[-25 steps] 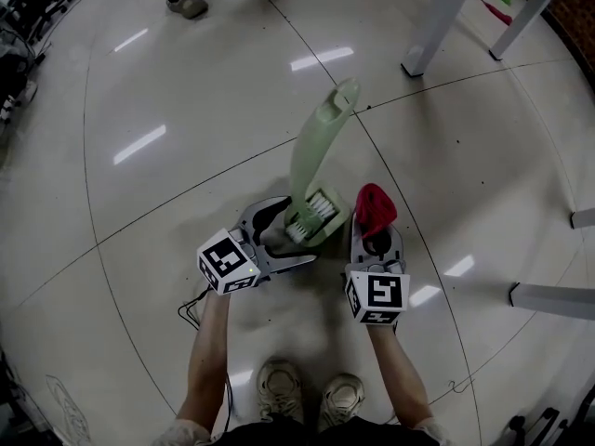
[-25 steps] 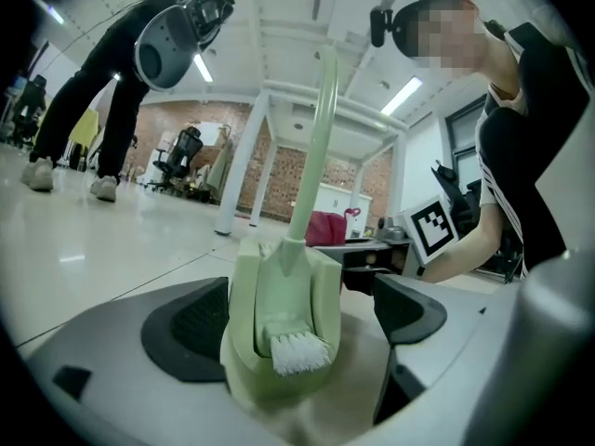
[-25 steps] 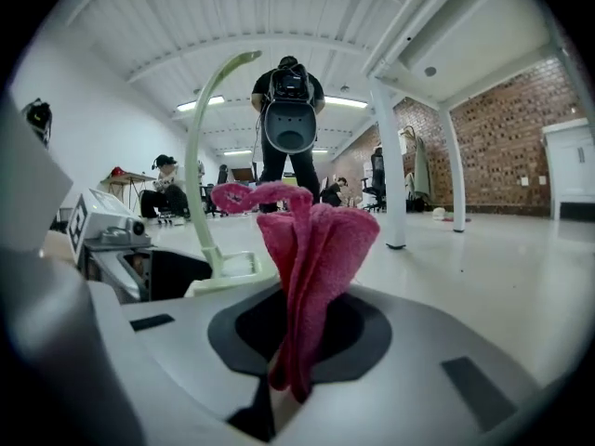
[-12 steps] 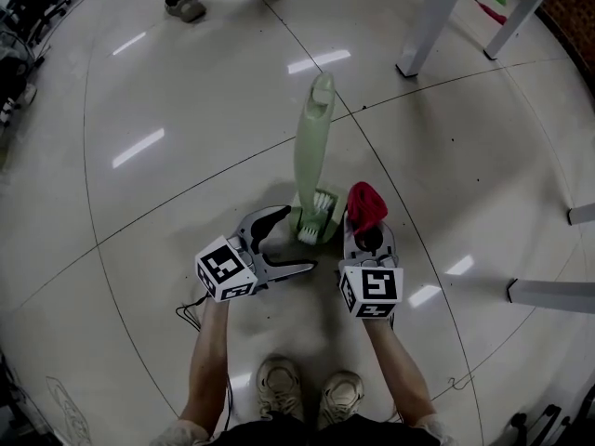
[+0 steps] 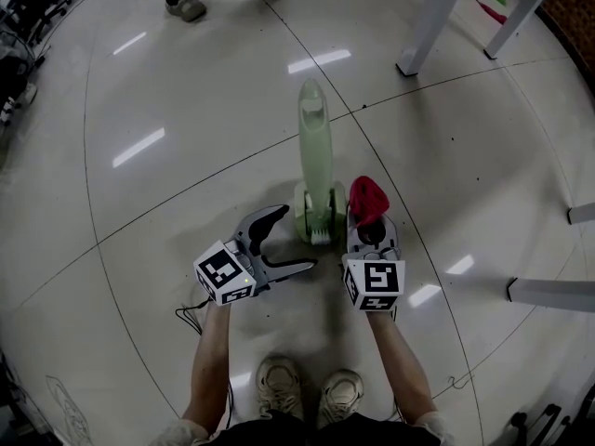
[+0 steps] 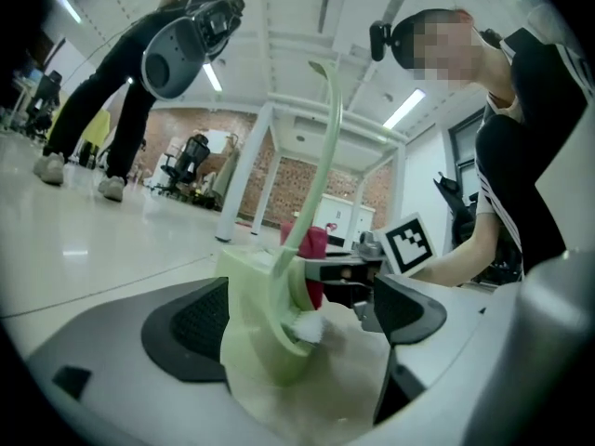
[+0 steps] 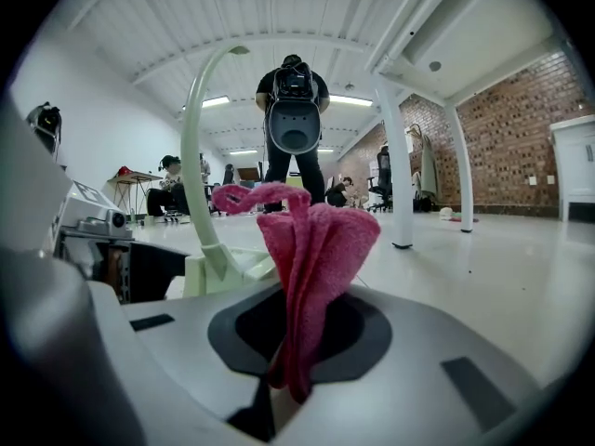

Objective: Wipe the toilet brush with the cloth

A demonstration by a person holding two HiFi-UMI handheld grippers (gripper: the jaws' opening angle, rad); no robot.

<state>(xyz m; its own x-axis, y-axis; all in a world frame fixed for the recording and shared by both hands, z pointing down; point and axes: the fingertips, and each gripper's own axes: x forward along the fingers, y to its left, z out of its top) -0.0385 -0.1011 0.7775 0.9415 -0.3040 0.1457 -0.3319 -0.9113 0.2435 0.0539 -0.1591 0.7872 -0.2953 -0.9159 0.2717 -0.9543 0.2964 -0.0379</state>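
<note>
A pale green toilet brush [image 5: 314,142] stands nearly upright in its green holder [image 5: 316,219] on the glossy floor. White bristles show at the holder's front. My left gripper [image 5: 296,238] is open just left of the holder. In the left gripper view the holder [image 6: 256,314] sits between the spread jaws, and the brush handle [image 6: 321,147] curves up above it. My right gripper [image 5: 370,225] is shut on a red cloth [image 5: 367,201] right beside the holder. In the right gripper view the cloth [image 7: 311,249] rises from the jaws, with the handle [image 7: 191,156] to its left.
White table legs [image 5: 429,21] stand at the far right, and further white legs [image 5: 548,295] lie at the right edge. Another person's shoes [image 5: 186,6] are at the top; that person bends over in the background [image 7: 293,128]. A thin cable [image 5: 191,309] trails by my left arm.
The brush handle has swung from leaning right to nearly upright, and brush and holder now sit a little farther from the left jaws. The right gripper with the cloth has barely shifted.
</note>
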